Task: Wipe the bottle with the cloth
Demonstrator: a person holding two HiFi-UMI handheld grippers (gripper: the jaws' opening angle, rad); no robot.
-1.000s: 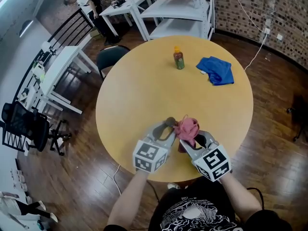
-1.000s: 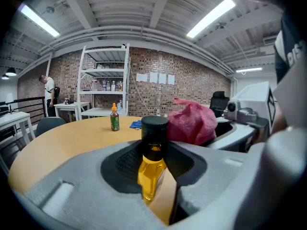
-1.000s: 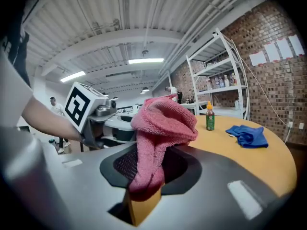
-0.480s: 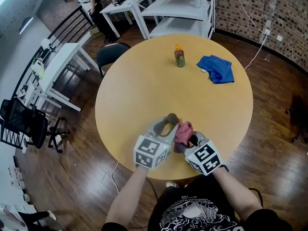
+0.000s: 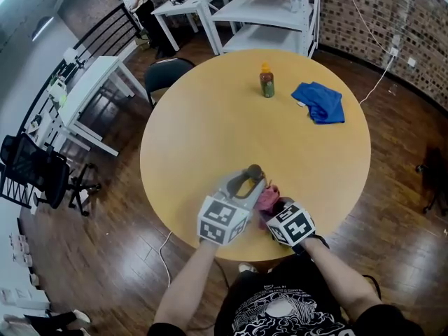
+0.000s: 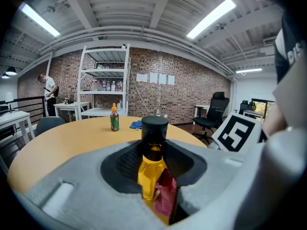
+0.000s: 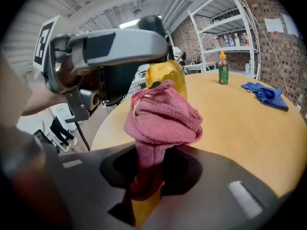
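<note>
- Holding a yellow bottle (image 6: pixel 151 169) with a black cap, the left gripper (image 5: pixel 249 180) has both jaws pressed on the bottle's sides.
- The yellow bottle stands upright near the edge of the round table (image 5: pixel 210 124), on the side close to the person.
- The right gripper (image 7: pixel 148 176) pinches a pink cloth (image 7: pixel 162 116) tight between its jaws.
- The pink cloth bunches up in a soft lump above those jaws.
- The pink cloth touches the yellow bottle on its right side, low down, under the cap.
- The two grippers sit right beside each other, and each one has a cube with black and white squares on it.
- Far across the table a small bottle (image 5: pixel 267 82) with an orange cap and a green label stands upright.
- A blue cloth (image 5: pixel 320 102) lies crumpled near the small bottle, a little to its right, and the two do not touch.
- A white shelf (image 5: pixel 260 12) stands past the far side of the table, in front of a brick wall.
- A black chair (image 5: pixel 165 72) sits at the table's far left edge.
- The floor under the table is dark wood.
</note>
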